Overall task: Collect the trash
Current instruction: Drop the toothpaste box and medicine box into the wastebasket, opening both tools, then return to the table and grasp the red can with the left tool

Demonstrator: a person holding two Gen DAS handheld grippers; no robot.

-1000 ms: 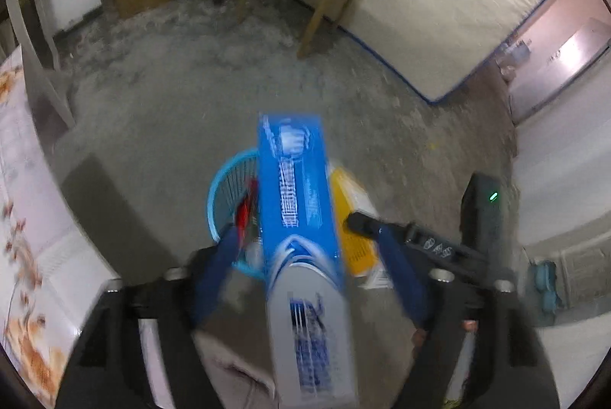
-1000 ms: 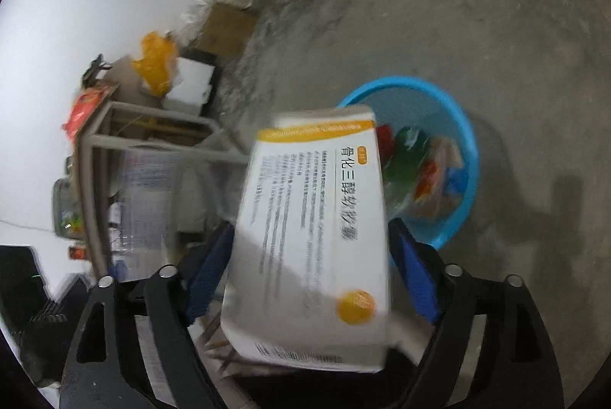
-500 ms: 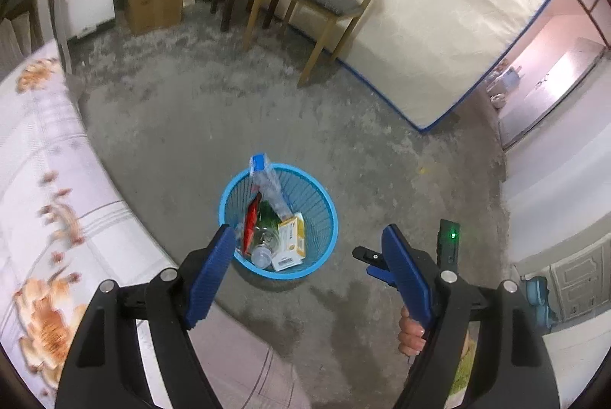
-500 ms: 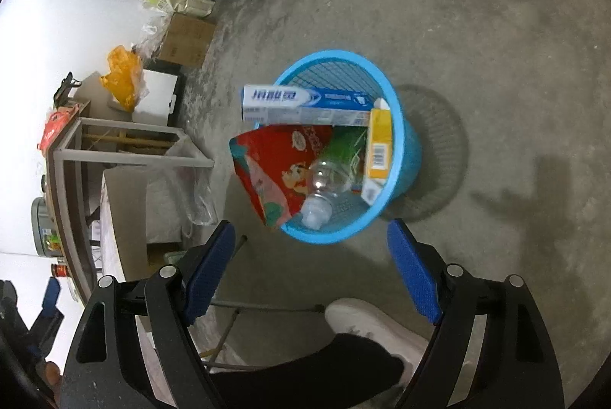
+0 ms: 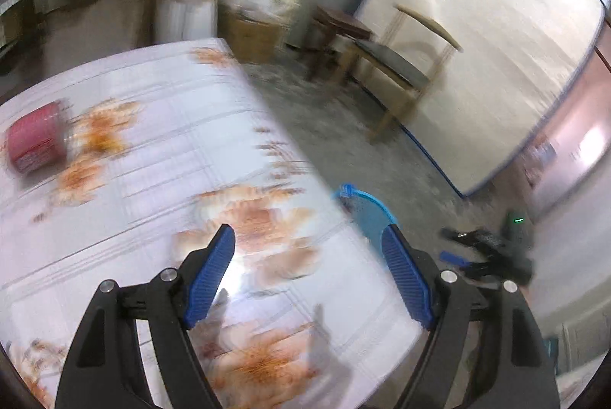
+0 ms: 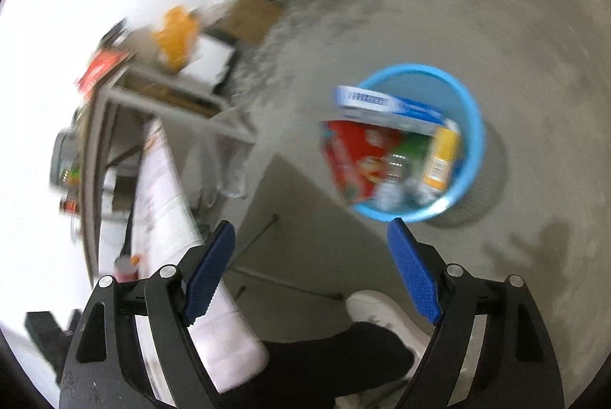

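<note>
**Blue-padded jaws empty; both cartons now in the basket**

Blue mesh basket (image 6: pixel 420 141) stands on the concrete floor (image 6: pixel 534 27), below and ahead of the right gripper (image 6: pixel 311 271). It holds the blue-and-white toothpaste carton (image 6: pixel 389 105) lying across its upper rim, the white-and-yellow medicine box (image 6: pixel 441 157) upright against the right wall, a red snack bag (image 6: pixel 355 157) and a clear bottle (image 6: pixel 389 180). One second earlier each carton sat between a pair of jaws; half a second earlier both were already in the basket. The right gripper's jaws are released and spread wide, nothing between them. A white shoe (image 6: pixel 382 309) and dark trouser leg (image 6: pixel 324 367) show beneath.

The left gripper (image 5: pixel 309 279), likewise released and empty, has swung away from the basket and now looks over the floral tabletop (image 5: pixel 152 141); only a sliver of the basket's rim (image 5: pixel 366 206) shows past the tabletop edge. A pink cylindrical container (image 5: pixel 34 141) lies on its side at the far left of the tabletop. The wooden chair (image 5: pixel 404 65) stands beyond, blurred.
</note>
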